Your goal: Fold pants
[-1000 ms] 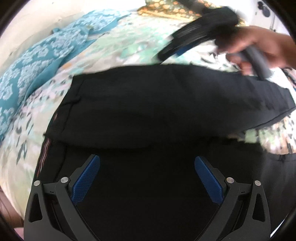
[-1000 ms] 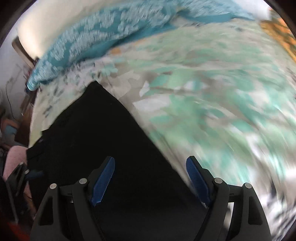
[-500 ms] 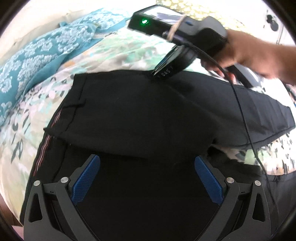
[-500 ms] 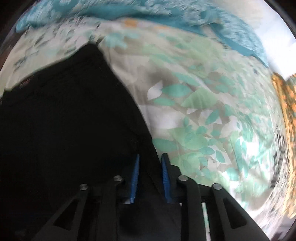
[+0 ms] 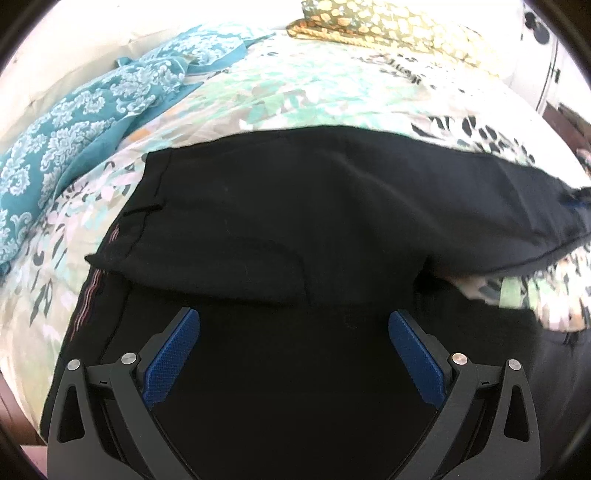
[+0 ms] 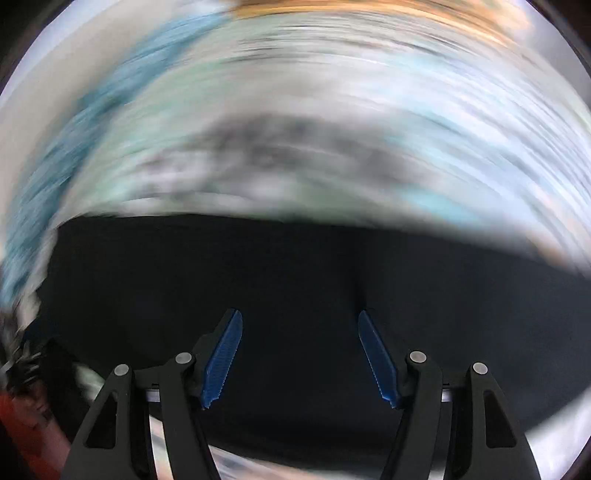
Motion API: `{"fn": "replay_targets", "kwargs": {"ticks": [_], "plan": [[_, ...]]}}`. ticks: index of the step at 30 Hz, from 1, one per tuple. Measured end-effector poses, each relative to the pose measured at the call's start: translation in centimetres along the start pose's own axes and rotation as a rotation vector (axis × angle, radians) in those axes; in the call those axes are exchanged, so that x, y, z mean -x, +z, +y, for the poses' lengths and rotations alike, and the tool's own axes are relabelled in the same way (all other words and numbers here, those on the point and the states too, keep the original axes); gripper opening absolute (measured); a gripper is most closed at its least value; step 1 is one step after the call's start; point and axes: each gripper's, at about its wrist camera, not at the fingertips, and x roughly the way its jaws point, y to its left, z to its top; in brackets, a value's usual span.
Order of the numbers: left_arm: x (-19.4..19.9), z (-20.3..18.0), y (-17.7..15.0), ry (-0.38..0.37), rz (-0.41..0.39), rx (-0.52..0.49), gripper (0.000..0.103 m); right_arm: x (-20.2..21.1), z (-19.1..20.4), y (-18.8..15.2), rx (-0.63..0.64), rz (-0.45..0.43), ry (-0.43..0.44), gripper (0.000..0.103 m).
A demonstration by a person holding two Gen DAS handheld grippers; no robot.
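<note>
Black pants (image 5: 295, 206) lie on a bed, one leg folded over the other, waistband with a striped inner lining at the left. My left gripper (image 5: 293, 354) is open and empty, its blue pads hovering over the near part of the pants. In the right wrist view, which is heavily motion-blurred, my right gripper (image 6: 300, 354) is open over the black pants (image 6: 295, 266) and holds nothing. The right gripper shows only as a dark blur at the right edge of the left wrist view.
The bed has a floral green and white bedspread (image 5: 295, 85). A teal patterned cloth (image 5: 85, 122) lies at the back left. An orange-patterned pillow (image 5: 388, 26) is at the back. A white wall is at the far right.
My right gripper was shut on the edge of the pants half a second ago and is now open. It has swept away to the right of the left wrist view, moving fast.
</note>
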Motion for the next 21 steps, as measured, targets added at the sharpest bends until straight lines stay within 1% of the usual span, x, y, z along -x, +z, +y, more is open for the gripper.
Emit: {"fn": "replay_targets", "kwargs": {"ticks": [1, 2, 3, 4, 5, 6, 7, 8, 10, 11, 12, 13, 14, 15, 16, 17, 18, 19, 20, 21], "plan": [[-0.1, -0.2, -0.3, 0.006, 0.013, -0.004, 0.102, 1.1, -3.6, -0.2, -0.071, -0.039, 0.053, 0.012], [-0.4, 0.0, -0.4, 0.011, 0.021, -0.004, 0.102, 2.0, -7.4, -0.3, -0.185, -0.047, -0.012, 0.0], [-0.4, -0.1, -0.7, 0.018, 0.03, -0.003, 0.102, 2.8, -9.2, -0.5, -0.248, -0.069, -0.039, 0.0], [-0.2, -0.1, -0.9, 0.025, 0.04, 0.001, 0.102, 4.3, -11.3, -0.7, -0.329, -0.112, -0.088, 0.011], [0.1, -0.3, -1.1, 0.03, 0.046, 0.003, 0.102, 5.5, -12.4, -1.0, -0.365, -0.133, -0.122, 0.033], [0.5, -0.3, -1.2, 0.037, 0.051, 0.002, 0.102, 6.5, -12.8, -1.5, -0.378, -0.151, -0.113, 0.047], [1.1, -0.5, -1.4, 0.042, 0.051, -0.004, 0.102, 7.2, -12.6, -2.1, -0.379, -0.164, -0.102, 0.065], [1.7, -0.8, -1.6, 0.044, 0.047, -0.014, 0.102, 8.6, -12.3, -3.3, -0.367, -0.184, -0.099, 0.07], [2.6, -1.6, -2.0, 0.034, 0.048, -0.034, 0.102, 11.2, -12.2, -5.7, -0.354, -0.196, -0.068, 0.07], [2.9, -2.0, -2.3, 0.024, 0.05, -0.039, 0.102, 12.4, -11.3, -8.0, -0.356, -0.186, -0.045, 0.07], [3.3, -2.7, -2.7, 0.005, 0.052, -0.047, 0.102, 13.7, -11.6, -9.5, -0.36, -0.178, -0.027, 0.07], [3.7, -3.4, -3.1, -0.019, 0.056, -0.057, 0.102, 14.8, -10.8, -12.1, -0.369, -0.169, 0.0, 0.072], [3.9, -4.1, -3.4, -0.037, 0.059, -0.07, 0.102, 15.5, -9.7, -15.4, -0.387, -0.153, 0.027, 0.077], [4.2, -5.0, -3.8, -0.057, 0.062, -0.09, 0.102, 16.1, -9.7, -17.5, -0.403, -0.139, 0.042, 0.078], [4.3, -6.2, -4.3, -0.068, 0.065, -0.122, 0.102, 16.0, -9.3, -20.7, -0.434, -0.116, 0.057, 0.079], [4.4, -7.0, -4.6, -0.069, 0.067, -0.146, 0.102, 15.4, -9.5, -23.6, -0.468, -0.088, 0.058, 0.079], [4.3, -8.1, -5.1, -0.065, 0.073, -0.184, 0.102, 14.8, -10.4, -25.8, -0.505, -0.062, 0.028, 0.079], [4.1, -8.8, -5.5, -0.063, 0.08, -0.213, 0.102, 14.8, -11.1, -27.5, -0.537, -0.068, 0.009, 0.075], [3.6, -9.6, -6.1, -0.05, 0.088, -0.253, 0.102, 15.4, -12.3, -29.4, -0.579, -0.157, 0.05, 0.058], [3.1, -10.1, -6.8, -0.022, 0.095, -0.289, 0.103, 16.0, -13.1, -30.4, -0.637, -0.194, 0.067, 0.056]]}}
